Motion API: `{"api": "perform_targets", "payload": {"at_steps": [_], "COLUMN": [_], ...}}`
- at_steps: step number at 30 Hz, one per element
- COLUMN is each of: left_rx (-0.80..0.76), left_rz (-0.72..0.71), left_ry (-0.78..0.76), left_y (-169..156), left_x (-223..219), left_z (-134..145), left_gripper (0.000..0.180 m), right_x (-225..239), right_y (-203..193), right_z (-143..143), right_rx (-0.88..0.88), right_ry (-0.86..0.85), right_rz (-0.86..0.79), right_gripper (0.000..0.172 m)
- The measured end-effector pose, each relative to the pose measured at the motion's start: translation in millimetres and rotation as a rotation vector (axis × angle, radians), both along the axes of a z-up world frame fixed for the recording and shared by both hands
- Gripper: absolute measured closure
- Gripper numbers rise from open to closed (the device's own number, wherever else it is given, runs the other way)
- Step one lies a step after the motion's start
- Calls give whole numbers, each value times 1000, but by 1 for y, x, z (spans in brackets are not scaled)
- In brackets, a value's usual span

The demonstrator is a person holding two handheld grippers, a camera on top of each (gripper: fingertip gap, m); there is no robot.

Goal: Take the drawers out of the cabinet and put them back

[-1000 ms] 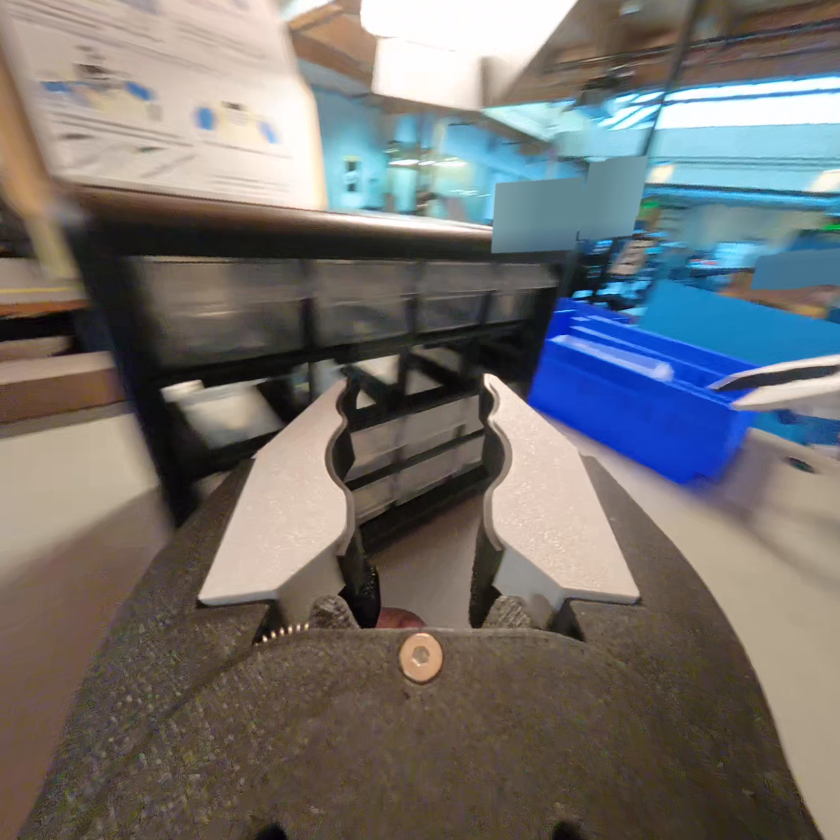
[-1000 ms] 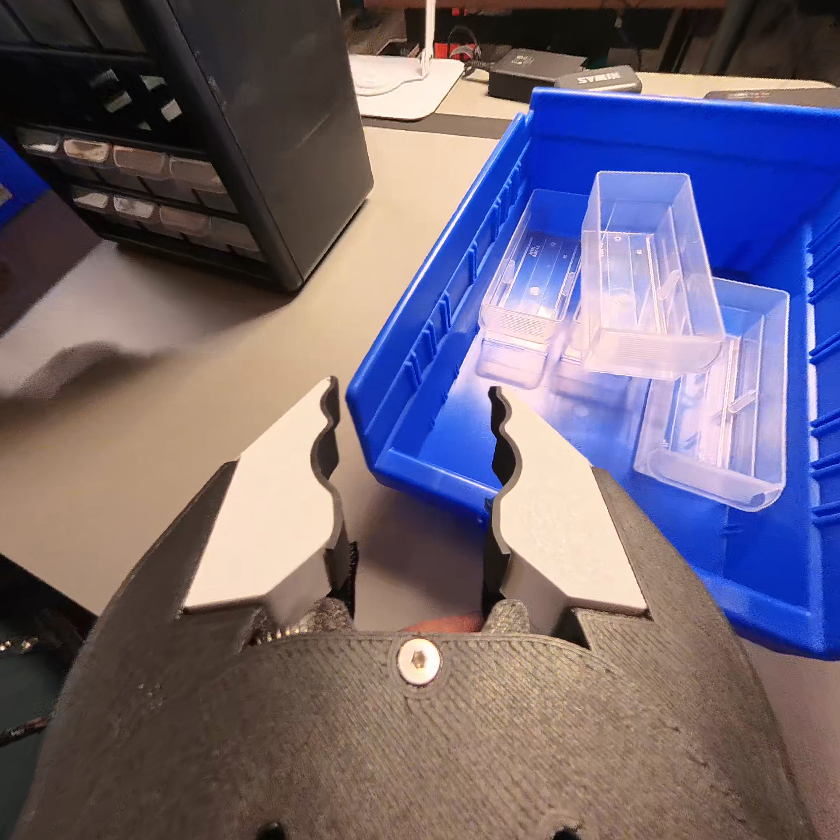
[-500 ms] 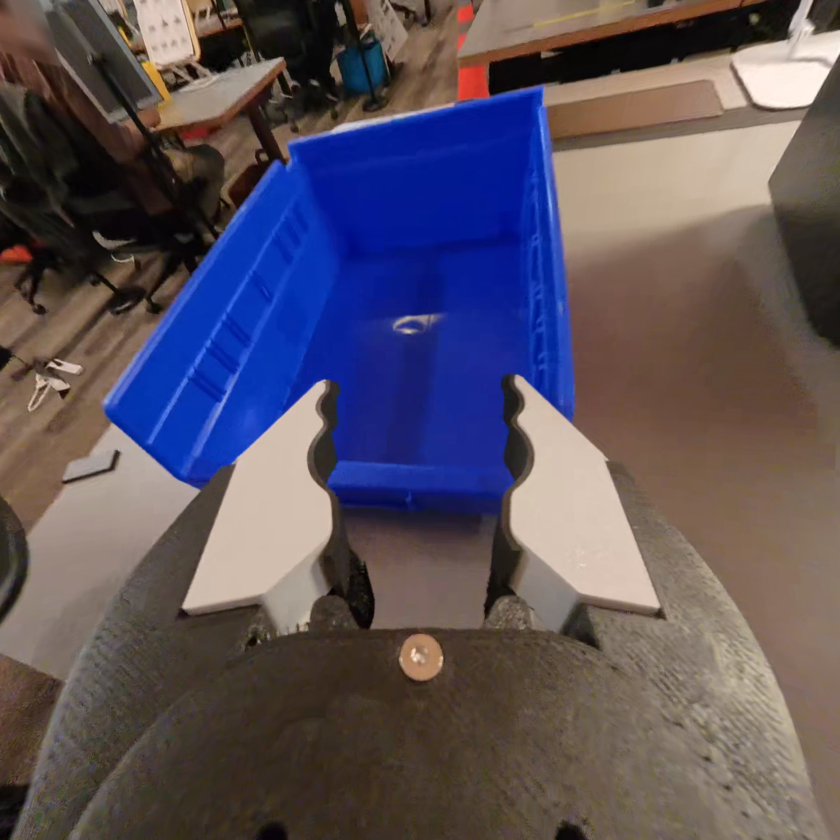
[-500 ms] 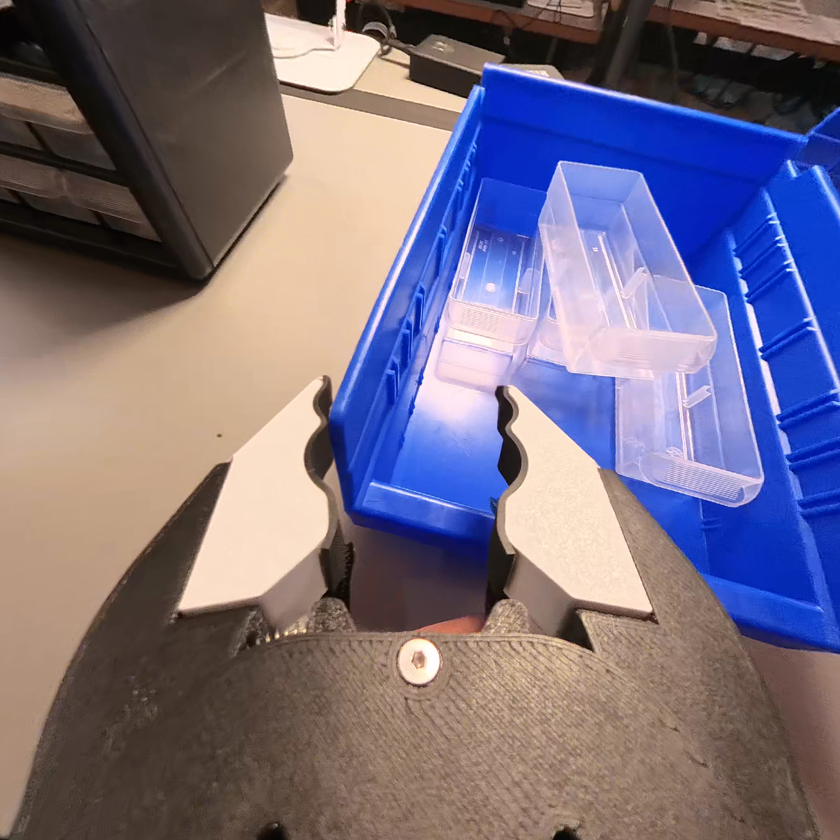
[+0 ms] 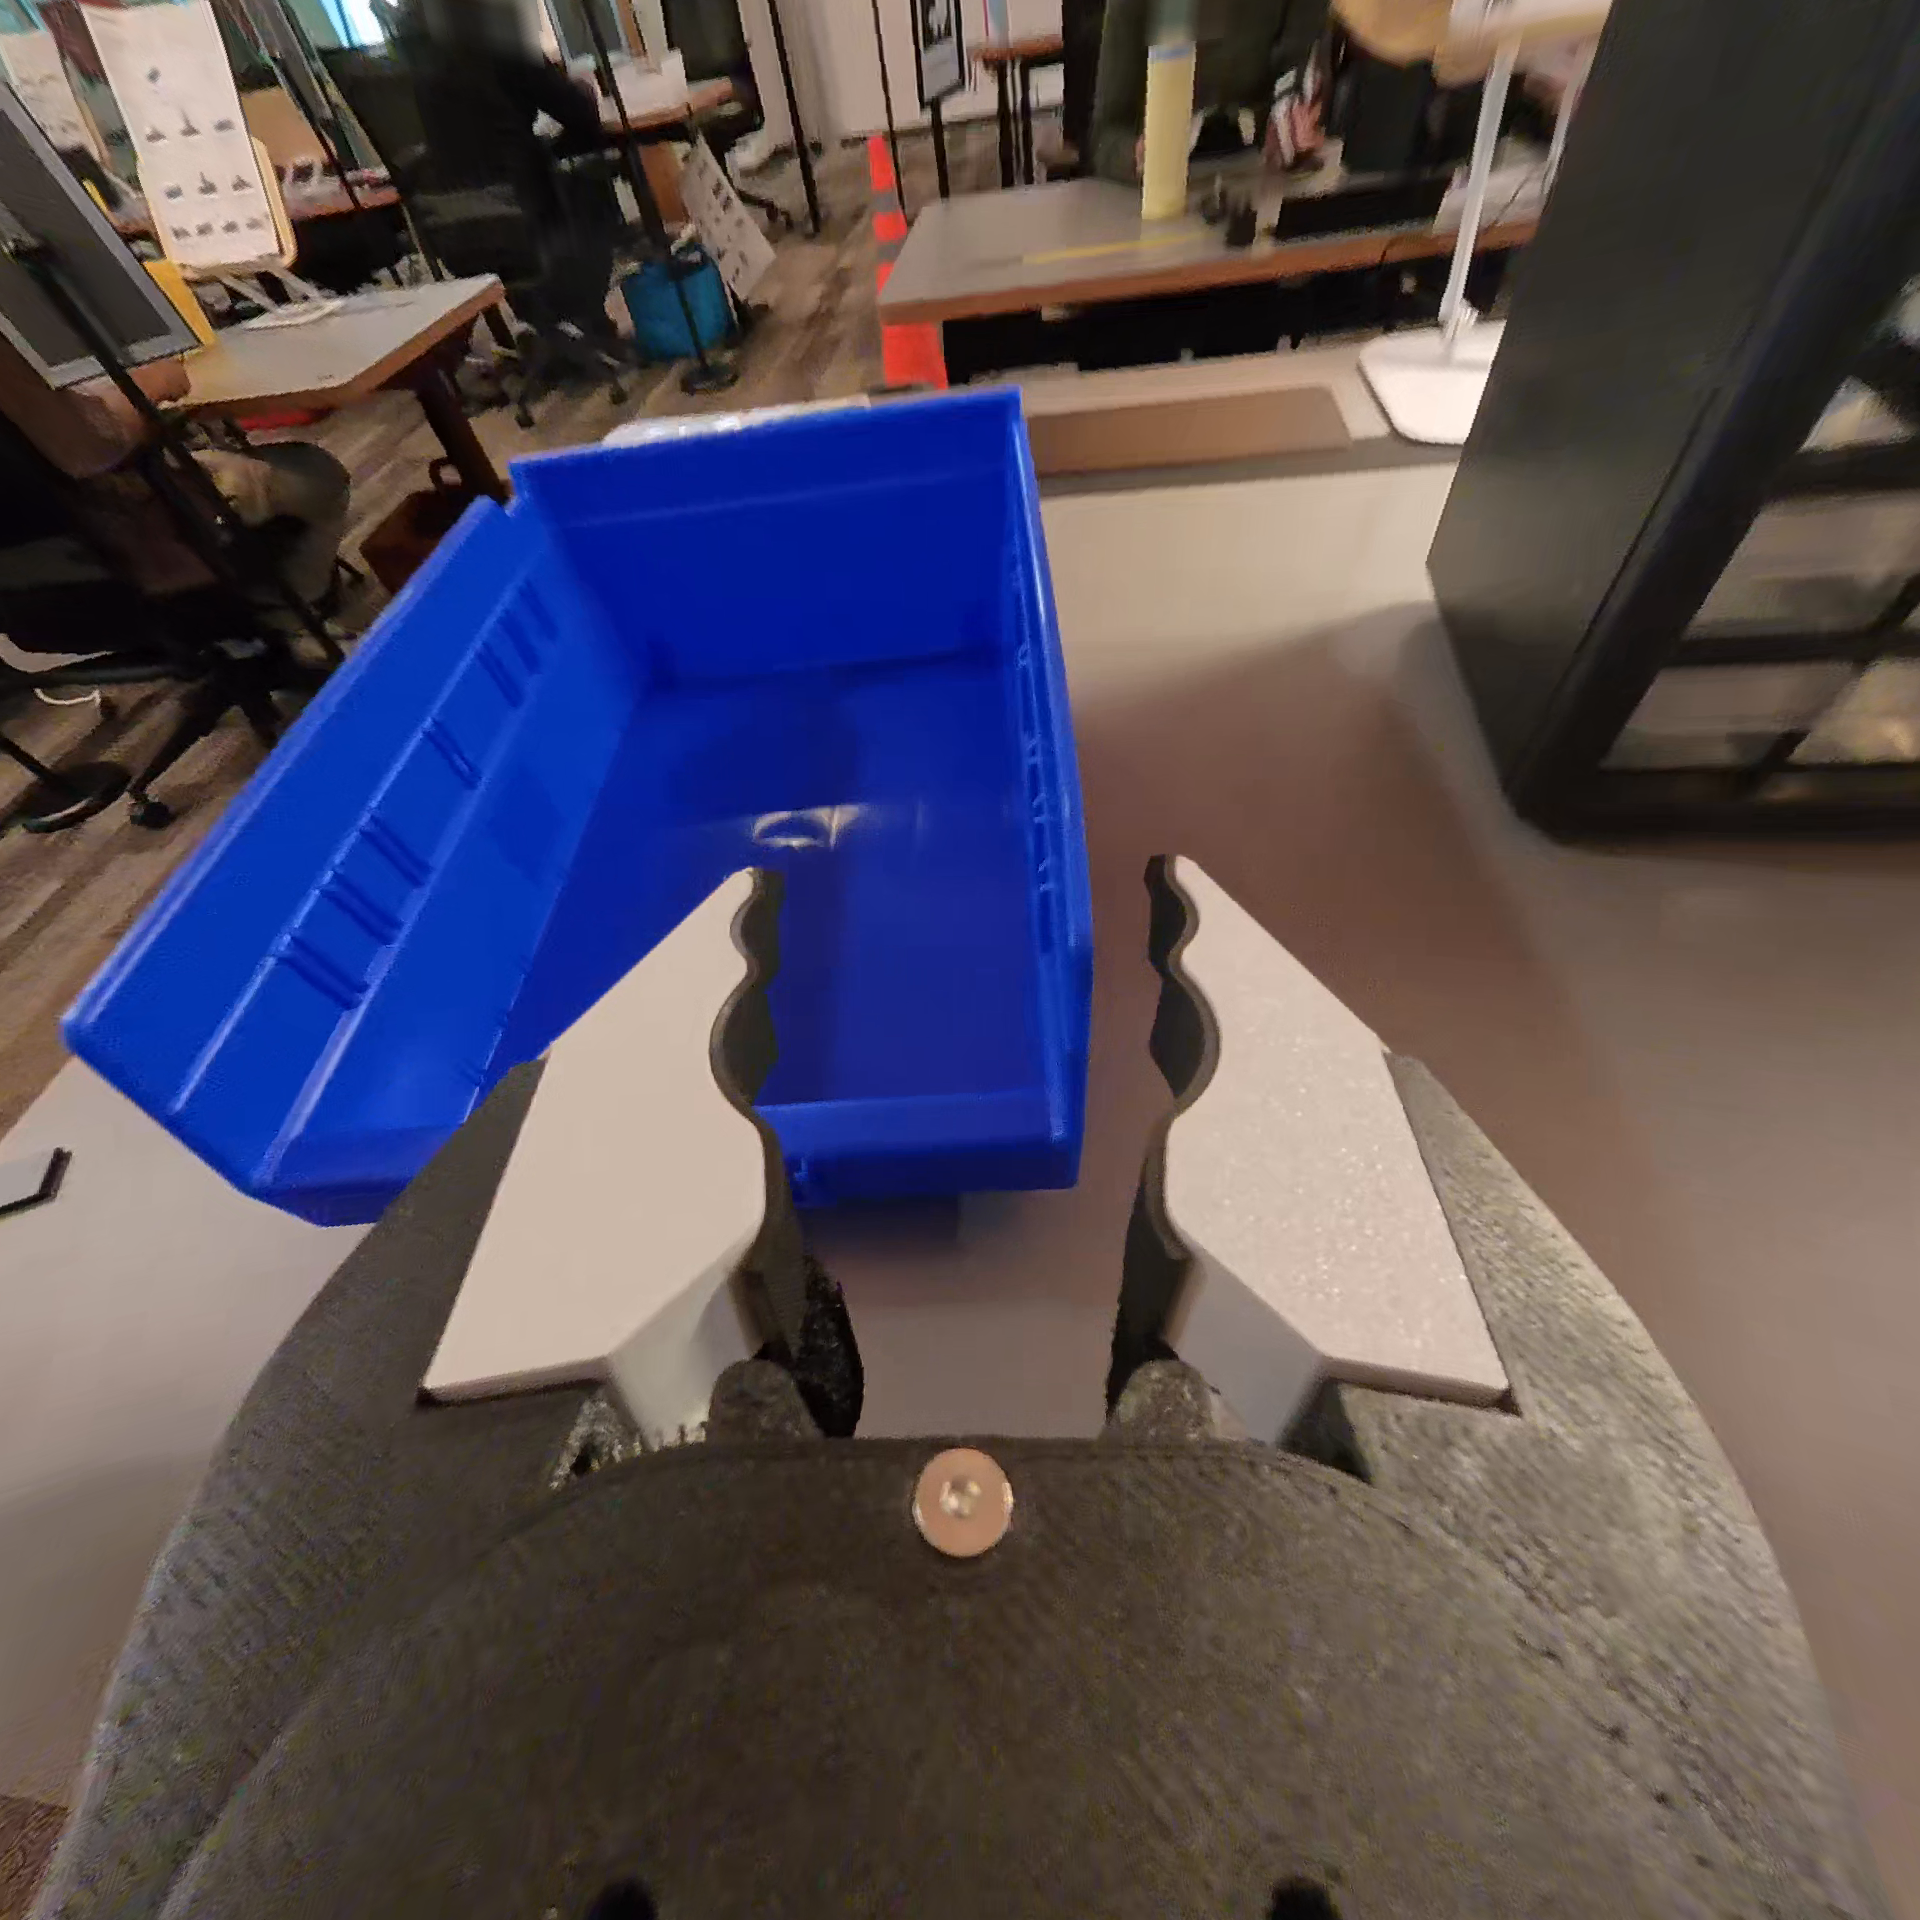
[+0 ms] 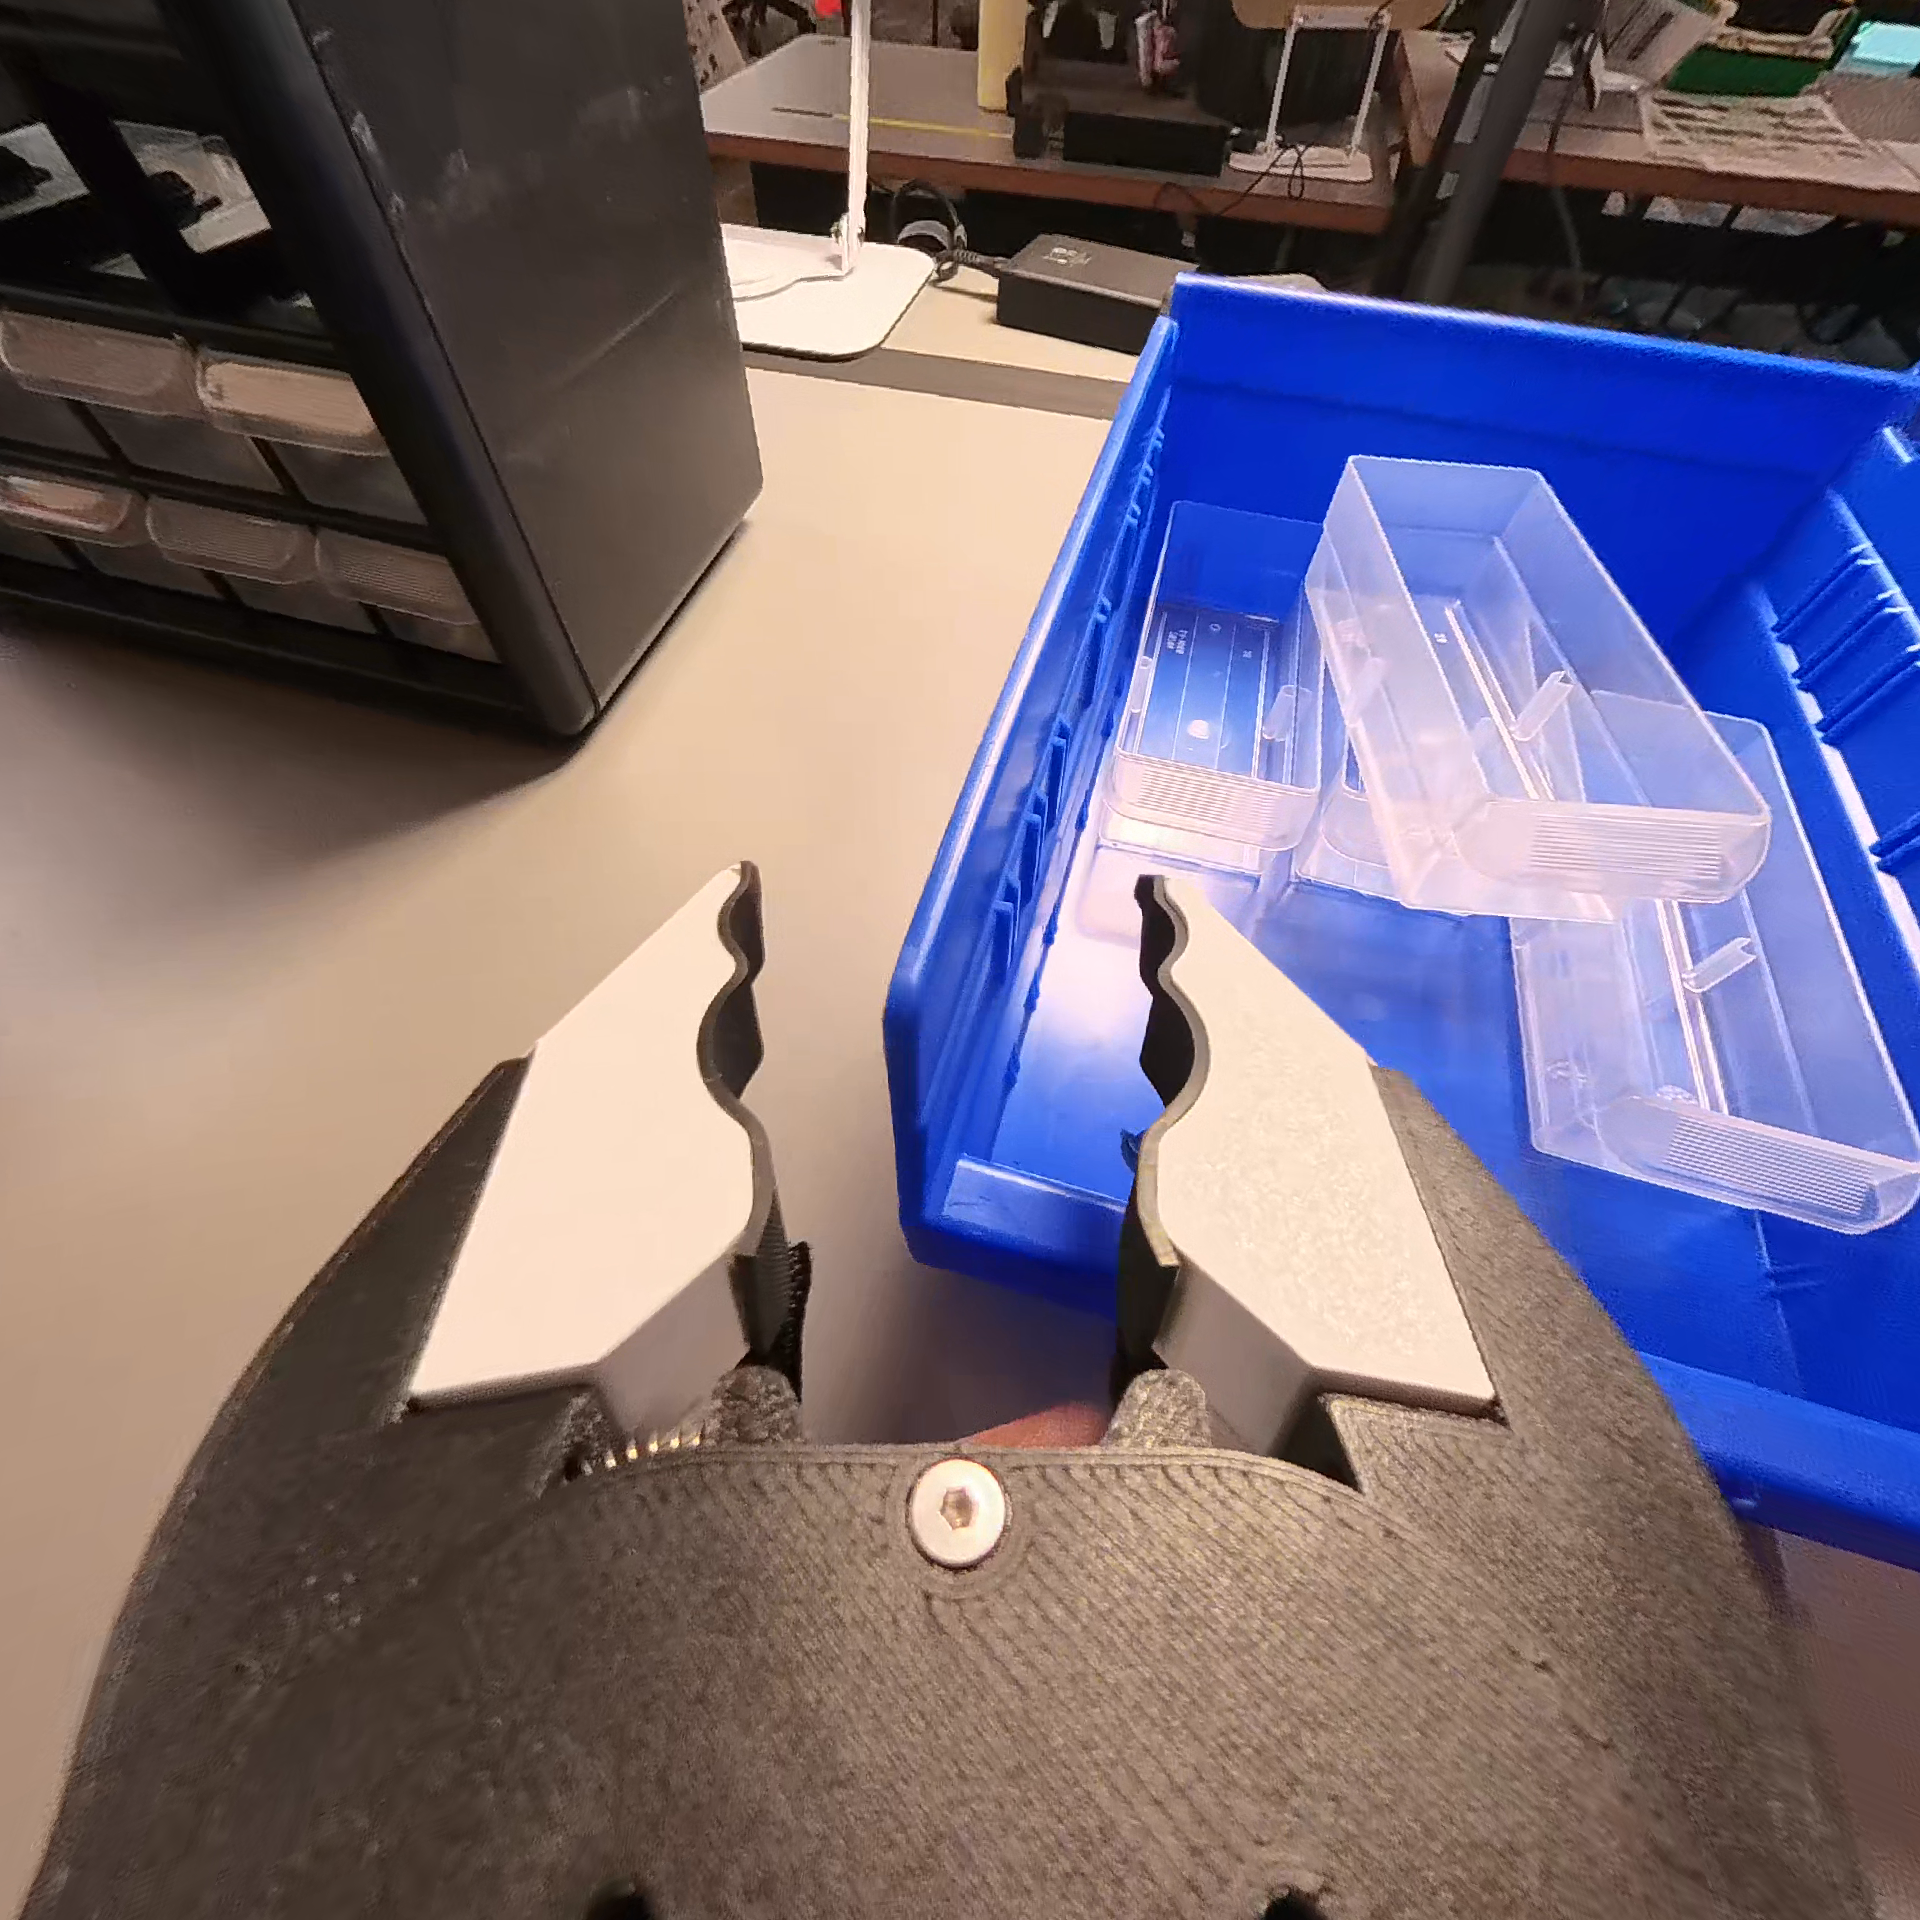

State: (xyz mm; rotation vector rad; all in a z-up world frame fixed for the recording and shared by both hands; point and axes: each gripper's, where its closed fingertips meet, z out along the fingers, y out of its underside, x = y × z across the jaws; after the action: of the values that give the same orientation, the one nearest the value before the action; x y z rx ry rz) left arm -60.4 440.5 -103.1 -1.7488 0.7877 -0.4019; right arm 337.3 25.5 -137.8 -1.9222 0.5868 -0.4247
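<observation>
My left gripper is open and empty above the near right part of a blue bin that holds nothing. The black cabinet stands at the right of that view. My right gripper is open and empty over the near left wall of a second blue bin. Three clear plastic drawers lie in it: one at the back left, one tilted on top, one at the near right. The cabinet stands at the far left, with clear drawers in its lower rows.
Grey tabletop lies between cabinet and bin. A white lamp base and a black power brick sit behind. Desks and office chairs stand beyond the table's left edge. A small dark flat piece lies at the left.
My left gripper swung from facing the cabinet front to the empty blue bin and opened wider. My right gripper drifted slightly, staying open over the bin's left wall.
</observation>
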Motion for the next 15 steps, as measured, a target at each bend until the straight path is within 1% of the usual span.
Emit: {"api": "perform_targets", "payload": {"at_steps": [2, 4, 6, 15], "left_rx": [-14, -17, -6, 46], "left_rz": [5, 17, 34, 57], "left_ry": [38, 51, 67, 110], "left_y": [5, 11, 16, 25], "left_x": [4, 7, 10, 25], "left_z": [-12, -19, -24, -31], "left_gripper": [108, 110, 116, 142], "right_x": [2, 6, 13, 15], "right_y": [1, -1, -4, 2], "right_z": [-3, -5, -4, -1], "right_rx": [-2, -6, 5, 42], "right_ry": [1, -1, -12, -15], "right_rz": [-13, -38, -72, -104], "right_gripper": [101, 112, 127, 143]}}
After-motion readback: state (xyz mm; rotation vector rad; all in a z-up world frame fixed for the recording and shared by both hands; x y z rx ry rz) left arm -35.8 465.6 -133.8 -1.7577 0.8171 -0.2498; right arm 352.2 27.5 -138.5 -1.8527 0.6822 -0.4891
